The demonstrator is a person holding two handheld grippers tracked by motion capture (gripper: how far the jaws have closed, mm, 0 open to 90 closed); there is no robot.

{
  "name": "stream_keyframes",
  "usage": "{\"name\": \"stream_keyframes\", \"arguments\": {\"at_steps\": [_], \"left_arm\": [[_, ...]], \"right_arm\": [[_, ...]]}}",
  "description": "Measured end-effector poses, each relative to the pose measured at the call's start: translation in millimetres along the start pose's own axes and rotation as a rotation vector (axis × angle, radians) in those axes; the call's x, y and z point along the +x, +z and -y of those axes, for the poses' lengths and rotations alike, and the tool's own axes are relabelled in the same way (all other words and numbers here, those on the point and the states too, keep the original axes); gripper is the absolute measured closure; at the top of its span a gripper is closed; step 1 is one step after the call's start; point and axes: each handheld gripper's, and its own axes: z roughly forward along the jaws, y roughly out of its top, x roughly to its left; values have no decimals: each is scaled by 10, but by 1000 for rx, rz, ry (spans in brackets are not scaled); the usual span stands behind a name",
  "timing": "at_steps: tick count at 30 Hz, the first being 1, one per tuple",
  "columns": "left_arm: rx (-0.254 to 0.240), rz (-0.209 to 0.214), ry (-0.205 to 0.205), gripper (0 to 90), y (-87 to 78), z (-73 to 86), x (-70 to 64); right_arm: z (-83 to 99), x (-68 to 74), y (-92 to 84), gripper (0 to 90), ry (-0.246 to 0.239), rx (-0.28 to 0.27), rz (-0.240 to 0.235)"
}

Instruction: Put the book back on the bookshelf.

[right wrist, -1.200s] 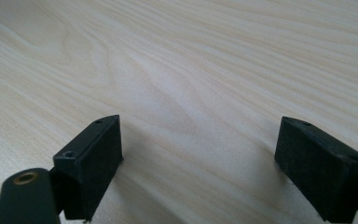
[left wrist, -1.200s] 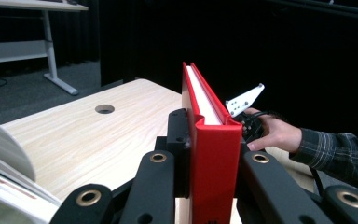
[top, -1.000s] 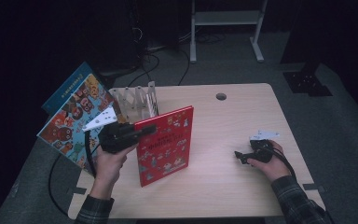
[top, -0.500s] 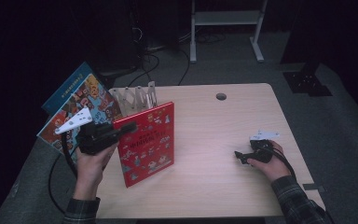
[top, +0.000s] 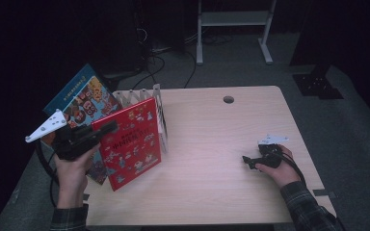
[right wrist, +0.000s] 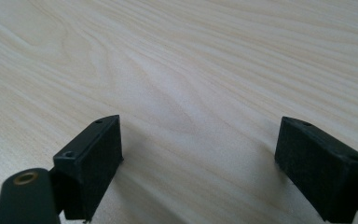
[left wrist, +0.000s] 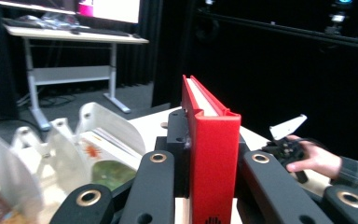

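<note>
While carried left across the worktop (top: pixel 212 144) from a second ago, red book (top: pixel 132 142) now upright beside the rack (top: pixel 147 96), clamped in left gripper (left wrist: pixel 213 186) jaws. Likely nearing a slot. Blue book (top: pixel 79 98) already leaning there, crowding the approach. Right gripper (right wrist: pixel 214 168) idle, jaws wide open, empty.

Dim room, lit tabletop, soft foreground

The red book (top: pixel 132 144) has yellow Chinese characters across its cover, too small to make out. Lettering along the blue book's (top: pixel 74 94) edge, behind it, is equally unreadable.
</note>
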Motion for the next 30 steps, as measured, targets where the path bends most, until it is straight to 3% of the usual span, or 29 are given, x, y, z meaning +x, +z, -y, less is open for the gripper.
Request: {"name": "stream_keyframes", "arguments": {"at_steps": [6,12,24,30], "left_arm": [[-29,-113,3,795,-81,6,57],[-32,-174,-9,794,-71,50,169],[-20,-308,16,794,165,47,367],[-21,-333,4,794,335,90,488]], "right_arm": [[0,2,0,137,2,0,1],[-1,1,0,137,2,0,2],[-3,2,1,137,4,1,3],[-4,0,3,136,5,2,3]]}}
